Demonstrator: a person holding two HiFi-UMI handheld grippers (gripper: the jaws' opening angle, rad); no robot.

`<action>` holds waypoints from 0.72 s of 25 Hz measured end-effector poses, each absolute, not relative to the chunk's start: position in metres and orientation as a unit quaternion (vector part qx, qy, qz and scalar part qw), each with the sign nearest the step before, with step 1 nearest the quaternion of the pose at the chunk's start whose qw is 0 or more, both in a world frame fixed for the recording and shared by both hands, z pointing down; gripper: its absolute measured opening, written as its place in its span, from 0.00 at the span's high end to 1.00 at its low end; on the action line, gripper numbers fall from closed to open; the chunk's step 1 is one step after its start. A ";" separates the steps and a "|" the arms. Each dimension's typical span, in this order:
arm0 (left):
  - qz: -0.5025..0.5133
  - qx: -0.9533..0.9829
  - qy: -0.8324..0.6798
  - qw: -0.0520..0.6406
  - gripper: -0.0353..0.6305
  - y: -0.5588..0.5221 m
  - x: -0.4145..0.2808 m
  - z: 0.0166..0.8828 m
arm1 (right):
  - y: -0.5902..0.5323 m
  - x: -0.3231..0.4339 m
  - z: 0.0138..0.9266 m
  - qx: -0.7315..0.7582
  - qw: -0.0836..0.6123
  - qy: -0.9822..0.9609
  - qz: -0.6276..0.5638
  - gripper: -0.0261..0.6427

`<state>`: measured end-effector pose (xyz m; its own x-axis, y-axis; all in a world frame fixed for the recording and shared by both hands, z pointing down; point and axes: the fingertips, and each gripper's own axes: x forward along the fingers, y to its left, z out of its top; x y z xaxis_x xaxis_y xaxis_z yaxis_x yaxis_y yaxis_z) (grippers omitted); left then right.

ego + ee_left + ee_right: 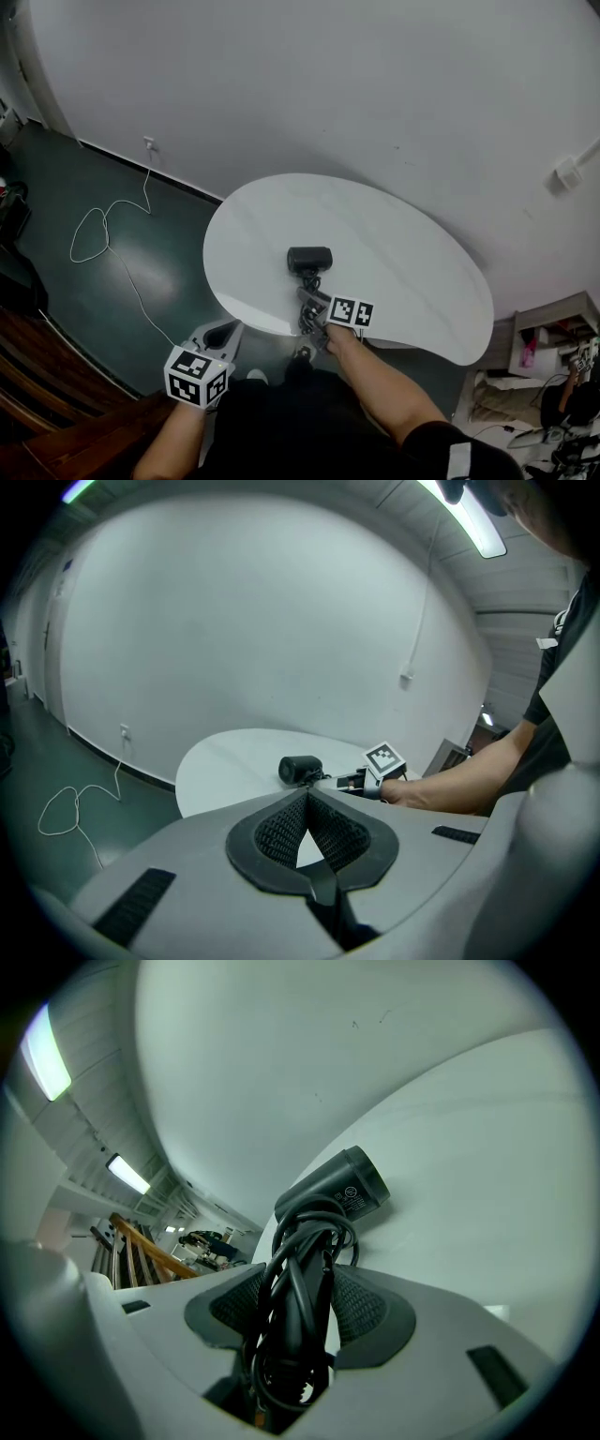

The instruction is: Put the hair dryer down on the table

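Note:
The black hair dryer [309, 258] has its cord wound round the handle, and its barrel lies crosswise over the near part of the white oval table [403, 262]. My right gripper [309, 300] is shut on that handle from the near side. In the right gripper view the handle and cord fill the gap between the pads, with the dryer [342, 1190] low over the table [487, 1147]; I cannot tell whether it touches. My left gripper [223, 330] hangs off the table's near-left edge, shut and holding nothing. The left gripper view shows its tips [305, 799] meeting, with the dryer [300, 769] beyond.
A white cable [98, 230] loops over the dark green floor to a wall socket [150, 143] on the left. Wooden boards [37, 375] lie at the lower left. A shelf with clutter [544, 347] stands to the right of the table. A white wall [328, 84] runs behind.

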<state>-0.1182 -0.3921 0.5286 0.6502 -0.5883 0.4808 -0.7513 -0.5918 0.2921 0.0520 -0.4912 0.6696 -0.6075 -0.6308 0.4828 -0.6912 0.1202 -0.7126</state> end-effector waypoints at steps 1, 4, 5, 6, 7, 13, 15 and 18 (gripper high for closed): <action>0.171 0.873 -0.386 0.242 0.93 -0.393 -0.119 0.529 | -0.498 0.052 0.672 0.443 0.030 -0.747 0.495 0.65; 0.172 0.867 -0.398 0.245 0.93 -0.397 -0.120 0.529 | -0.514 0.054 0.680 0.450 0.031 -0.743 0.495 0.65; 0.172 0.865 -0.402 0.246 0.93 -0.399 -0.120 0.529 | -0.518 0.055 0.683 0.454 0.035 -0.742 0.493 0.65; 0.171 0.863 -0.406 0.248 0.93 -0.401 -0.120 0.528 | -0.522 0.055 0.684 0.457 0.038 -0.742 0.490 0.65; 0.170 0.861 -0.410 0.249 0.93 -0.402 -0.120 0.527 | -0.525 0.056 0.686 0.460 0.041 -0.742 0.487 0.65; 0.173 0.853 -0.421 0.256 0.93 -0.407 -0.122 0.529 | -0.527 0.046 0.700 0.458 0.117 -0.747 0.469 0.65; 0.173 0.853 -0.420 0.256 0.93 -0.408 -0.120 0.528 | -0.524 0.039 0.707 0.445 0.155 -0.751 0.462 0.65; 0.171 0.855 -0.417 0.255 0.93 -0.410 -0.118 0.527 | -0.522 0.035 0.712 0.437 0.182 -0.758 0.448 0.64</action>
